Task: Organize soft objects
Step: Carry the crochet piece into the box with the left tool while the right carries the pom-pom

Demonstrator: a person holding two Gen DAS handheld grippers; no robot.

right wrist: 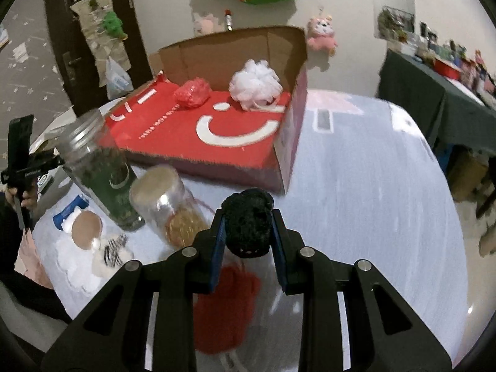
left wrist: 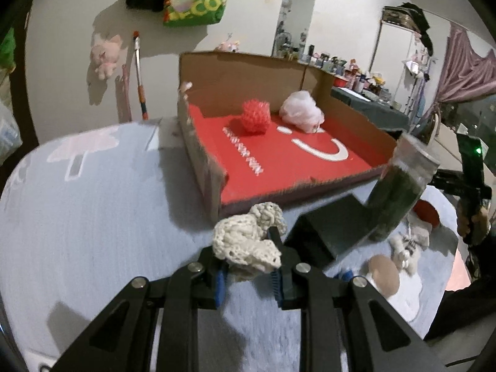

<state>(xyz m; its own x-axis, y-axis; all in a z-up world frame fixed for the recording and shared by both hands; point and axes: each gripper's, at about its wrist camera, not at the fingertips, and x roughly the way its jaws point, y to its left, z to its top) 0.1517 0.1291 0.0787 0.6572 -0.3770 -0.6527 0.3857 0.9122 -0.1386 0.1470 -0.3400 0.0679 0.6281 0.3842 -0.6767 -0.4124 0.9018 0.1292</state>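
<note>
On the left, a cream knitted lump [left wrist: 248,241] is pinched between the fingers of the left gripper [left wrist: 248,274], held above the pale blue tablecloth [left wrist: 93,217] just short of the open front of the cardboard box [left wrist: 204,161]. Inside the box, on its red floor, a red mesh sponge [left wrist: 256,115] and a white mesh puff [left wrist: 300,112] are seen side by side near the back wall, apart from each other. To the right of the cream lump, a dark block [left wrist: 325,229] is laid on the cloth, and beside it a tall jar of green material [left wrist: 400,192] is stood leaning in the fisheye.

In the right wrist view, the same jar [right wrist: 99,167] is seen at left with a clear jar [right wrist: 173,207] lying tilted beside it, and round white pads [right wrist: 77,266] are spread at the cloth's edge. Further right, a black fuzzy ball [right wrist: 248,220] is clamped in the right gripper [right wrist: 248,238], raised over a red knitted piece [right wrist: 226,303] and just in front of the box [right wrist: 291,142].
</note>
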